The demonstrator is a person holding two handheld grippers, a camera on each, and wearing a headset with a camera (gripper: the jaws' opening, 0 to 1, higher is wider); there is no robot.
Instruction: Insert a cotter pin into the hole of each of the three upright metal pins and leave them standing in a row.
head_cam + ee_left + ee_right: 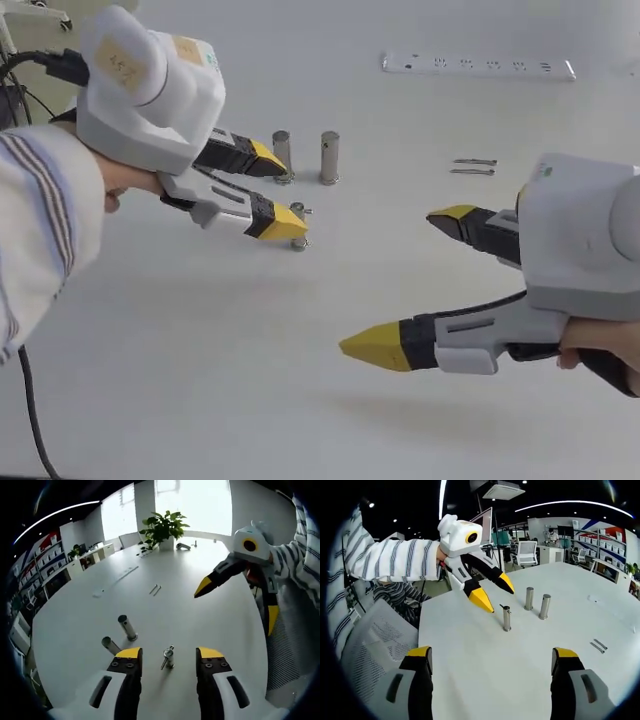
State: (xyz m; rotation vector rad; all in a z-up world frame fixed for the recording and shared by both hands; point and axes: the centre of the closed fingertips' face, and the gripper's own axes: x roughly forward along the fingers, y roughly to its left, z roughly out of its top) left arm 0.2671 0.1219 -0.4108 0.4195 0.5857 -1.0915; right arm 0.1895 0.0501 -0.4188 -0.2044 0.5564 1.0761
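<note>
The near pin point(506, 618) stands upright on the white tabletop point(200, 400), and a cotter pin point(502, 607) sticks out sideways from its top. Everything else I place from this near pin.

My left claw point(288, 197) is right at it with its yellow-tipped jaws spread. In the left gripper view the near pin sits just ahead of the gap between the two tips, and neither jaw presses on it. In the head view the lower tip lies just beside the top of the pin, and I cannot tell whether it touches. A striped sleeve point(40, 220) covers the arm behind that claw.

Just beyond the near pin, the two bare pins point(329, 157) stand upright side by side, close to each other and near it.

Well apart from the near pin, on my right claw's side, two spare cotter pins point(474, 166) lie flat next to each other on the tabletop.

My right claw point(390, 280) hangs well apart from the near pin, nearer to me. Its jaws are spread wide and there is nothing between them. In the right gripper view it points toward all three pins.

Farther off than the bare pins, a white power strip point(478, 66) lies flat. A potted plant point(162, 527) stands at the far end of the tabletop.
</note>
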